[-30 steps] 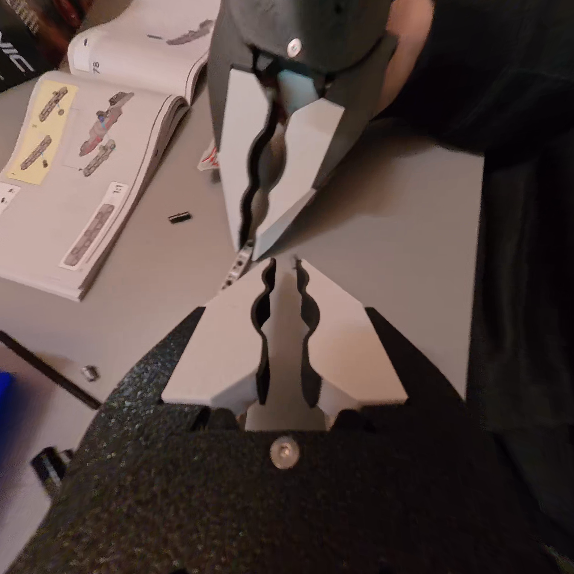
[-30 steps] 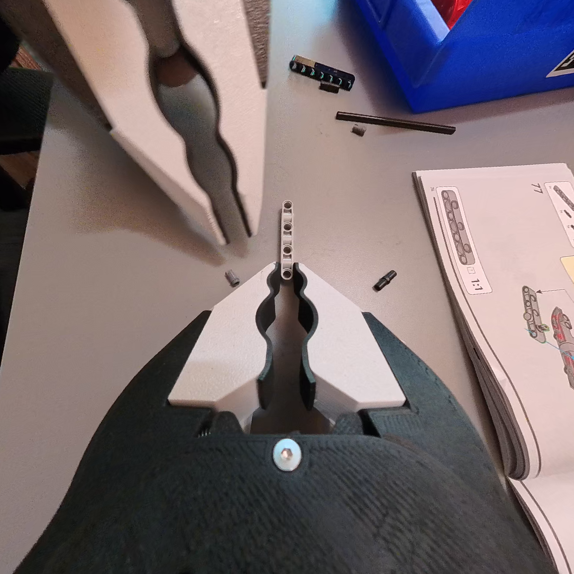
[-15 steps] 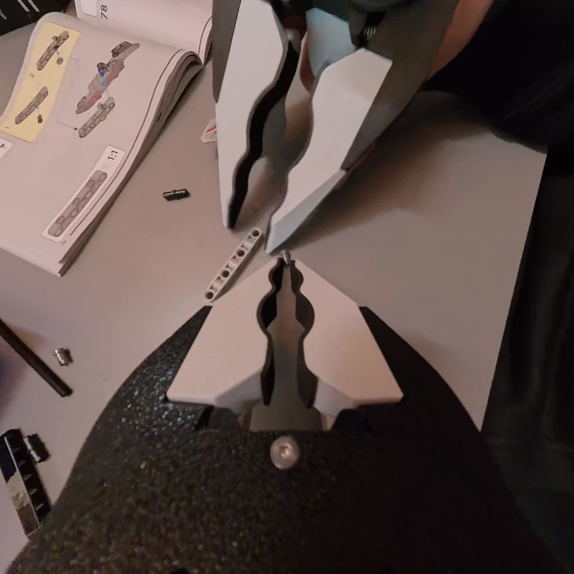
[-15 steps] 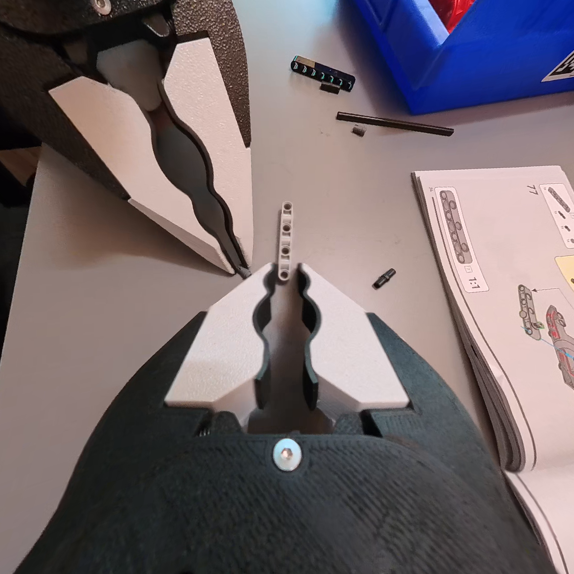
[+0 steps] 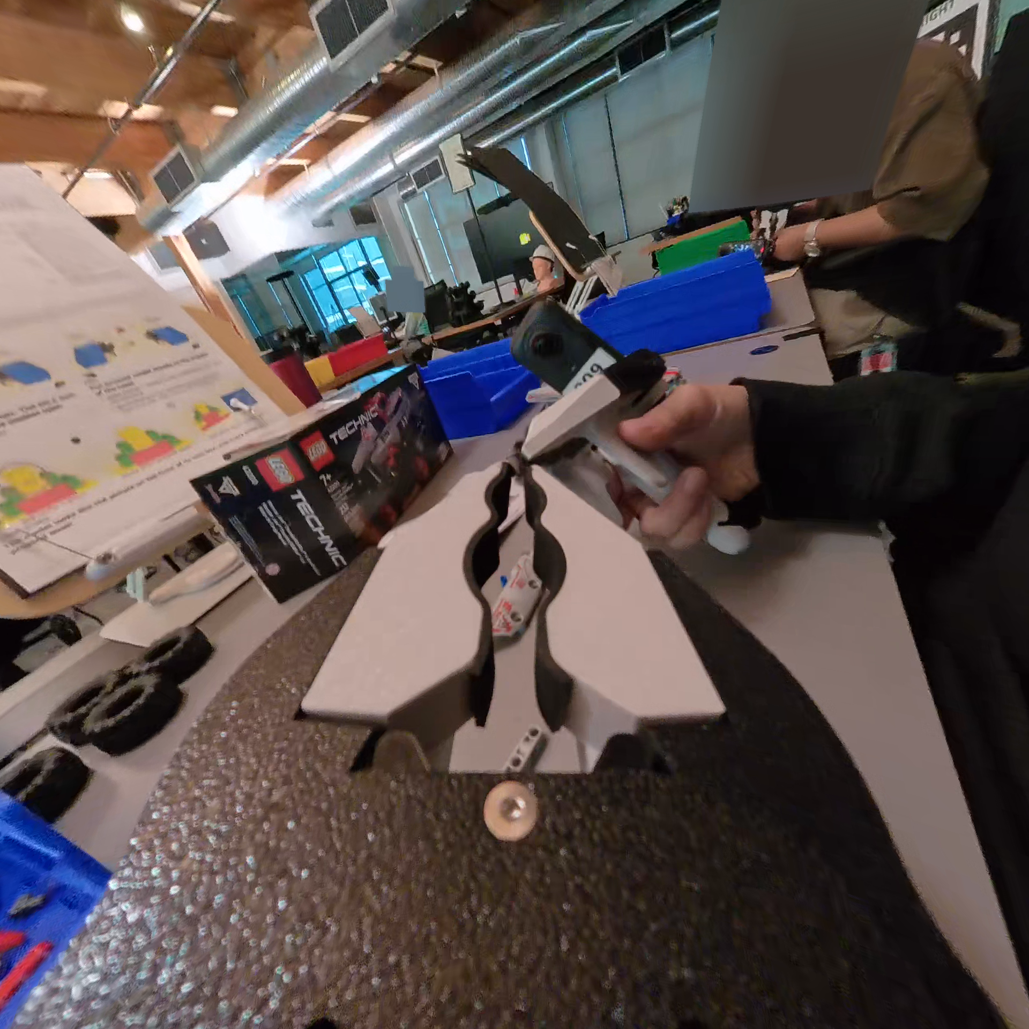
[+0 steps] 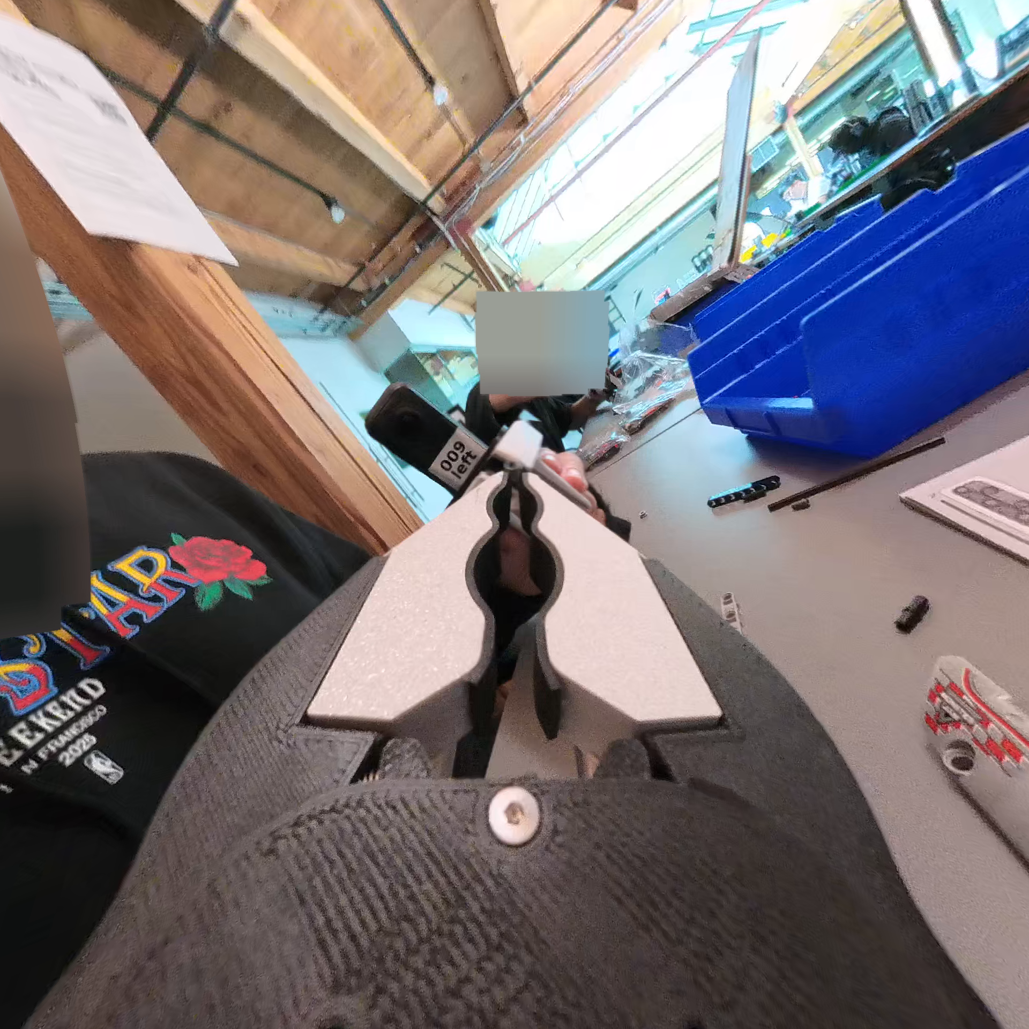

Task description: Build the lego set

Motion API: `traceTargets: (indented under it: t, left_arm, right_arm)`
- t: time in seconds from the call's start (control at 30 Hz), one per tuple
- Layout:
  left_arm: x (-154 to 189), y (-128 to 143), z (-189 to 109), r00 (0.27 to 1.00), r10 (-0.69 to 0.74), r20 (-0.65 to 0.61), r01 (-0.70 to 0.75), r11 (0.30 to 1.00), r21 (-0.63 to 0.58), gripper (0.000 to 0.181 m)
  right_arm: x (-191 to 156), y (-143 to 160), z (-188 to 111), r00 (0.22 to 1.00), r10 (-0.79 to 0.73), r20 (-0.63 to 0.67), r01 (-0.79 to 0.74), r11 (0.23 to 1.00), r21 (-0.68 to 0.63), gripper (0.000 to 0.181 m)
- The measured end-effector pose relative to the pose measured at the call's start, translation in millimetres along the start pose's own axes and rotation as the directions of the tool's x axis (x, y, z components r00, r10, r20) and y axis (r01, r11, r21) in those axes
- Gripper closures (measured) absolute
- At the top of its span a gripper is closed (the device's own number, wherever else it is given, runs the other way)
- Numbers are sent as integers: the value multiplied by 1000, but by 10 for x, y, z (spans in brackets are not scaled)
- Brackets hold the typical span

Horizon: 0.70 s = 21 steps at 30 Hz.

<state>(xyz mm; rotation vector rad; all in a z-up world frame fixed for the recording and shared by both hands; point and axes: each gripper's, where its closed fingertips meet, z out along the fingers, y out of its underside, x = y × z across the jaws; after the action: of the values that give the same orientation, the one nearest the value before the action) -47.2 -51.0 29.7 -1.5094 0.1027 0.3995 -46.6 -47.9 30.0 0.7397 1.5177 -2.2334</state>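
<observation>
Grippers raised tip-to-tip above desk (image 5: 835, 640)
Left gripper (image 5: 517, 473) and right gripper (image 6: 515, 483) near-closed; held part unclear. Grey beam (image 5: 526, 749) lies below.

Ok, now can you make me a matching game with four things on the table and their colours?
Things:
1. tyres
2. storage bin
3. printed panel
4. holed beam

Colours:
A. light grey
B. black
C. white with red print
D. blue

Pairs: 1-B, 2-D, 3-C, 4-A
</observation>
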Motion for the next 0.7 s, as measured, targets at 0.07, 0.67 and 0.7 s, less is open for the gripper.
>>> traceTargets:
  t: [0.07,0.67,0.7]
  left_arm:
    - [-4,-14,47,999,52,5,-52,999,-16,180]
    - [-102,112,73,946,320,54,-308,938,-157,180]
    - [-111,126,67,941,333,57,-320,932,-167,180]
  right_arm:
    - [82,-22,-18,999,40,-19,-40,999,31,171]
    - [103,17,79,983,-163,-80,164,986,13,174]
    - [121,22,82,977,-190,-100,191,982,1,174]
